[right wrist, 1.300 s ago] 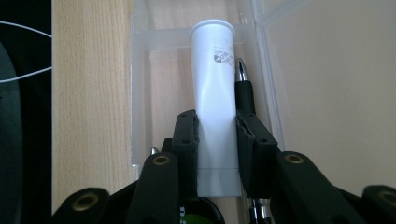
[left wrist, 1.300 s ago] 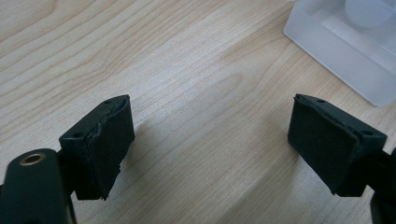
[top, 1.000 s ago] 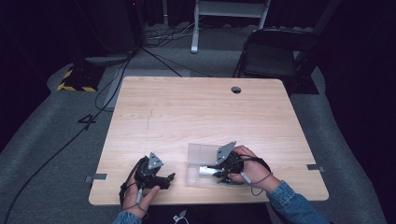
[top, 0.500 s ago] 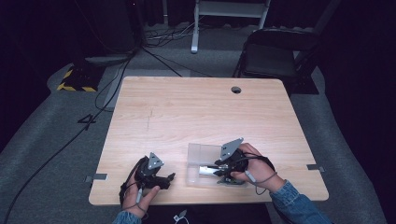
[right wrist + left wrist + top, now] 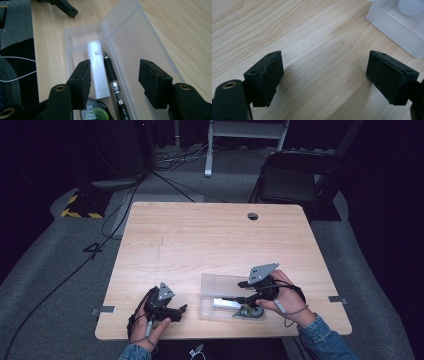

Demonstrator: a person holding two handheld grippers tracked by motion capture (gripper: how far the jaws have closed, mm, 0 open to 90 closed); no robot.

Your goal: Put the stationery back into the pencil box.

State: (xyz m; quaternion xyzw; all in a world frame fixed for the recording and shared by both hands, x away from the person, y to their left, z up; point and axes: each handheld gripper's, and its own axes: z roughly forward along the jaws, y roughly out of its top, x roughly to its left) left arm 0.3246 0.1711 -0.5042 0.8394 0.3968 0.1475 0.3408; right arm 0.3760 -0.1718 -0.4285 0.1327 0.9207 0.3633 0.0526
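High view: I log a pale wood-grain table (image 5: 200,240) with a translucent plastic pencil case (image 5: 220,285), rectangular and lid open flat, near its front edge. My right gripper (image 5: 239,299) sits over the case's right end; my left gripper (image 5: 181,309) rests on the table just left of the case. Against a second ago, the right gripper has drawn slightly back toward the case's right end.

Left gripper view: black padded jaws spread wide over bare wood; the case's frosted corner (image 5: 397,22) lies beyond them.

Right gripper view: jaws spread, pinching nothing. In the case's tray (image 5: 82,42) lie a smooth white cylinder (image 5: 97,70), touching a black pen (image 5: 111,72), and a green-labelled round item (image 5: 96,113).
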